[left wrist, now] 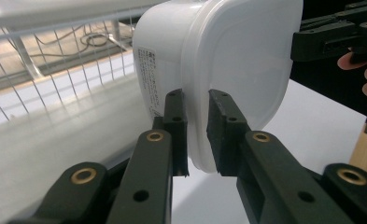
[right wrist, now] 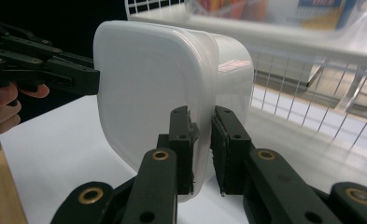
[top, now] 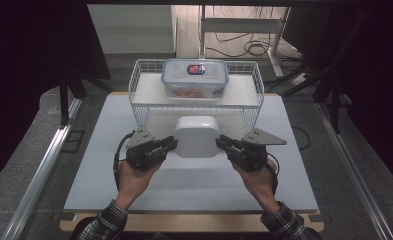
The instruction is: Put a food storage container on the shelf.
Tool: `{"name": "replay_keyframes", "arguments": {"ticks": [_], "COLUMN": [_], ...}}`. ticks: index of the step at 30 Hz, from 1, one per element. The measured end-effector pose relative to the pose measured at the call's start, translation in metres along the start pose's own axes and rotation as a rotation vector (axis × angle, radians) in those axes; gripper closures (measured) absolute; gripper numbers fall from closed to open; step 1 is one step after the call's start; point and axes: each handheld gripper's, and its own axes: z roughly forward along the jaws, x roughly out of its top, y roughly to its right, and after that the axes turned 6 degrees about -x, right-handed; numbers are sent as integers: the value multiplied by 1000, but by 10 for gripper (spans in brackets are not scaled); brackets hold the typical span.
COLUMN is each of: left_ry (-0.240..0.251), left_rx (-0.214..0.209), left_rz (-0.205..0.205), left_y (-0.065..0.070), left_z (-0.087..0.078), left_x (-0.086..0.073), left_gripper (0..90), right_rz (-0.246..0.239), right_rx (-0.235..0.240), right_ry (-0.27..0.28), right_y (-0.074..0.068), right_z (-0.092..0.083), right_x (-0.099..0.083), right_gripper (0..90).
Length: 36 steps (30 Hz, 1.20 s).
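The left gripper [left wrist: 197, 135] has its 2 jaws nearly closed, pinching the thin rim of the white box [left wrist: 228, 70] between the pads; the narrow gap left is just the rim's thickness. The right gripper [right wrist: 201, 149] does the same on the opposite edge, jaws almost together with the rim of the white box [right wrist: 144, 98] clamped between them. Gripping the lip rather than the body makes sense: the box is far wider than the jaws could span, and the rim gives each pad a firm edge to bite on.

Seen from above, the left gripper [top: 156, 149] and right gripper [top: 233, 147] hold the white box [top: 196, 136] from its 2 sides, so the load is shared and the box stays level instead of tipping from 1 corner. The box hangs over the white table [top: 134, 190], just in front of the wire rack [top: 136, 87], and appears clear of the tabletop.

On the rack's top shelf sits a clear box with a blue-edged lid [top: 195, 77], occupying the middle. The space under the shelf, behind the wire front, looks free. Judging by the 2-handed hold and the position right before the rack, the white box is probably meant to go onto or into the rack.
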Motion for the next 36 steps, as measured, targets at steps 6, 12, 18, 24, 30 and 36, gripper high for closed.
{"name": "replay_keyframes", "arguments": {"ticks": [6, 12, 18, 24, 30, 36], "left_ry": [27, 50, 83, 110, 138, 162], "left_rx": [21, 40, 54, 67, 79, 94], "left_rz": [37, 82, 116, 143, 165, 182], "left_y": [-1, -2, -3, -7, -11, -15], "left_z": [-4, -9, -13, -16, -20, -22], "left_x": [19, 39, 55, 68, 80, 96], "left_gripper": [787, 787, 787, 787, 787, 787], "right_rz": [-27, -53, -79, -99, -116, -127], "right_rx": [-13, -29, -45, -66, -76, -87], "right_ry": [47, 84, 129, 166, 206, 244], "right_y": [2, 4, 6, 7, 7, 8], "right_z": [0, -3, -4, -3, 0, 3], "right_x": [17, 37, 54, 68, 83, 100], "right_gripper": [783, 782, 781, 778, 776, 775]}}
